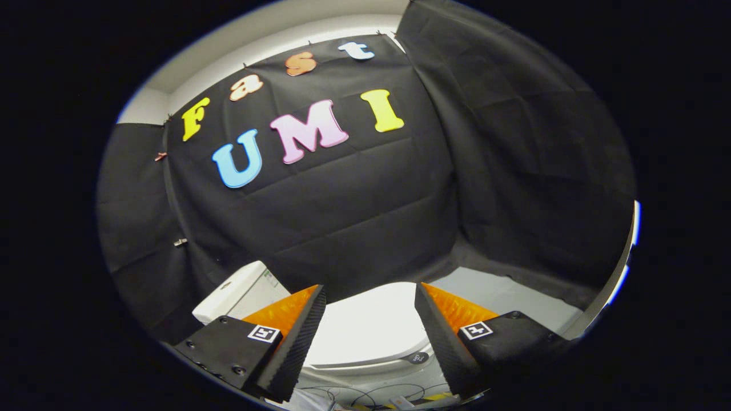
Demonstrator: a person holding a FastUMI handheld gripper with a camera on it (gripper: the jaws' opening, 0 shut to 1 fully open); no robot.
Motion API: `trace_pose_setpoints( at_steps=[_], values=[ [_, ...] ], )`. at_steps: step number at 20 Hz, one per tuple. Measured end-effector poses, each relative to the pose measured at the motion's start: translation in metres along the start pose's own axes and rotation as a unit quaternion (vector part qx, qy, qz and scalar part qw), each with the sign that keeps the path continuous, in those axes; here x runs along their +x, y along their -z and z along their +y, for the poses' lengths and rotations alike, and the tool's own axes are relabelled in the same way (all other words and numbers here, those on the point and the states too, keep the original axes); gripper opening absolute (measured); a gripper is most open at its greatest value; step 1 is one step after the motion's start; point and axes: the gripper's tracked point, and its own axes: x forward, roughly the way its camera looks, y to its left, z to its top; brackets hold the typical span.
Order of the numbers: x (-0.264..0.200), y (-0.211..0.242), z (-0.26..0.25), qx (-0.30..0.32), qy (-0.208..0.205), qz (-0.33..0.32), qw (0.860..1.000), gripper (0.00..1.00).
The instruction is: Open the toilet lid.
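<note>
The gripper [371, 297] is wide open and holds nothing. The closed toilet lid [371, 331] lies flat between its fingers, its long axis running toward the tank [240, 294].

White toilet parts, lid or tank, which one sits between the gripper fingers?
The toilet lid, the closed white oval showing in the gap of the open gripper. The boxy tank stands behind the left finger instead.

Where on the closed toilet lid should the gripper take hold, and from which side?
Probably the lid's front rim, from the front and below: it lies flat and closed, the rim overhanging the bowl. The gripper is open, lid showing between its fingers, tank beyond.
</note>
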Motion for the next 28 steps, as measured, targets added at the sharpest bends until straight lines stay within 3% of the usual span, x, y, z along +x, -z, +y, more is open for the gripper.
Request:
trace_pose_setpoints(
  at_steps=[8, 16, 20, 25, 28],
  values=[
    [0.060, 0.091, -0.066, 0.100, 0.012, 0.073, 0.992, 0.99],
    [0.107, 0.193, -0.110, 0.194, 0.033, 0.152, 0.969, 0.98],
    [0.112, 0.240, -0.123, 0.210, 0.048, 0.195, 0.957, 0.97],
    [0.119, 0.269, -0.129, 0.242, 0.042, 0.216, 0.945, 0.97],
    [0.127, 0.282, -0.123, 0.249, 0.035, 0.227, 0.941, 0.83]
  ],
)
